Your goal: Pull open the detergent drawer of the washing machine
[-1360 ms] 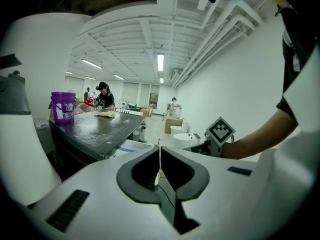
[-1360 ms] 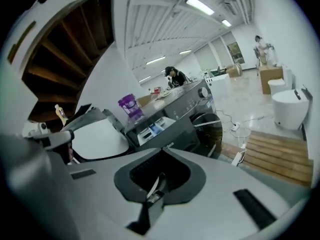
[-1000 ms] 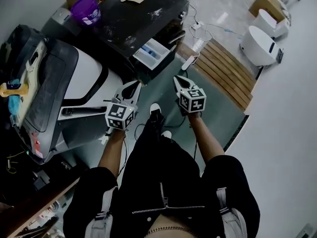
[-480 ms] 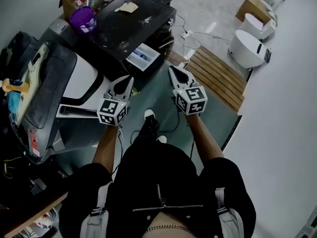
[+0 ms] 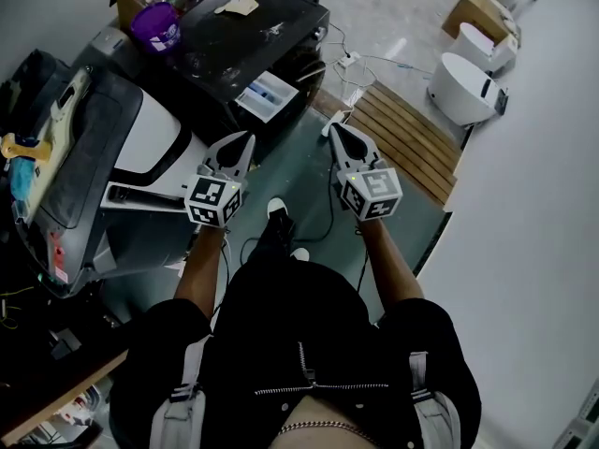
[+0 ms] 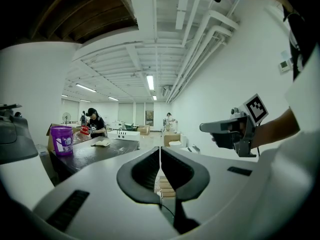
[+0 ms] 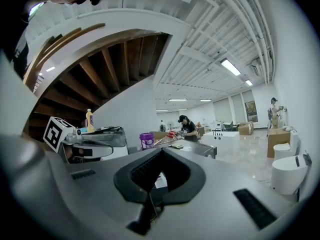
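**Drawer stands out, both tools empty and away from it**

The washing machine (image 5: pixel 245 36) with the dark, dusty top sits in the upper middle of the head view. Its detergent drawer (image 5: pixel 267 95) sticks out of the front towards the person, and the white and blue compartments show, so the pull looks done or nearly done. The left gripper (image 5: pixel 240 144) and the right gripper (image 5: pixel 337 131) hang side by side below the drawer in the frame, well apart from it. In each gripper's own view the jaws are pressed together with nothing between them.

The risks from here are modest, as a judgement. The drawer juts into the space in front of the grippers, so a careless forward sweep could knock it askew or push it back in. Another tug might bring it off its runners. Closed jaws could only nudge the drawer; they would have to part first to grip its edge. A power strip (image 5: pixel 353 60) and loose cables lie on the floor near the feet and could snag a step.

The floor (image 5: pixel 309 181) is smooth and grey-green, with a slatted wooden platform (image 5: pixel 407 138) at right of centre. A purple bucket (image 5: pixel 156 24) stands at the upper left. The room is a big, bright open hall.
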Demonstrator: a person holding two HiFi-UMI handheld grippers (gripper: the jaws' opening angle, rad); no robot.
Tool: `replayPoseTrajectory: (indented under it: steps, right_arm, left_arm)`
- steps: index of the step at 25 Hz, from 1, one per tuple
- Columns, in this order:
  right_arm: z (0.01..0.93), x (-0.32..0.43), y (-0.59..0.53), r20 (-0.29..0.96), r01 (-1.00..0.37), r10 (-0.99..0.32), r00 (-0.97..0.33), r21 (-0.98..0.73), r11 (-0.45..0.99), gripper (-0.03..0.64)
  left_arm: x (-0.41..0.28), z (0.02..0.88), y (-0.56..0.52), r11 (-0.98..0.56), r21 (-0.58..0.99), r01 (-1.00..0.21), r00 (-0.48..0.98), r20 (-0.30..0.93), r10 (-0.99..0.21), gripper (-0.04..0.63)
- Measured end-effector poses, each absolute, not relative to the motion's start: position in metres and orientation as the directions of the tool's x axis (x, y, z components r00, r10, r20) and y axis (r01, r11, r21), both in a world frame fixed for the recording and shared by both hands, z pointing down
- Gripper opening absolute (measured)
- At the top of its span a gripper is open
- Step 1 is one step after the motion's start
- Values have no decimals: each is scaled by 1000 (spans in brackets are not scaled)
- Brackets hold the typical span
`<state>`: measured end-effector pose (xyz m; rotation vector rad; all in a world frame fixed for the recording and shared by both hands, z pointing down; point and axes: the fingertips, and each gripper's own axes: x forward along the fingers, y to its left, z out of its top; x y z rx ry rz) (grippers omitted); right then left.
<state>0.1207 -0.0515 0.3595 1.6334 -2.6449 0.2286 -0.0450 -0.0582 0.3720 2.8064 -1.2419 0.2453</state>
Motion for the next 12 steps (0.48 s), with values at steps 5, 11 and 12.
replayPoseTrajectory:
  steps: [5, 11, 12]
  right_arm:
    - [366, 124, -46, 108, -888, -883, -456, -120, 444, 3]
    - [374, 126, -45, 121, -887, -881, -457, -128, 443, 3]
    - [375, 126, -46, 123, -887, -881, -457, -129, 443, 3]
  left_arm:
    - [-39, 378, -53, -675, 3, -738, 664, 181, -725, 25]
    - [-34, 384, -55, -679, 7, -734, 668, 189, -720, 25]
    - [-33, 384, -56, -679, 7, -734, 668, 190, -720, 25]
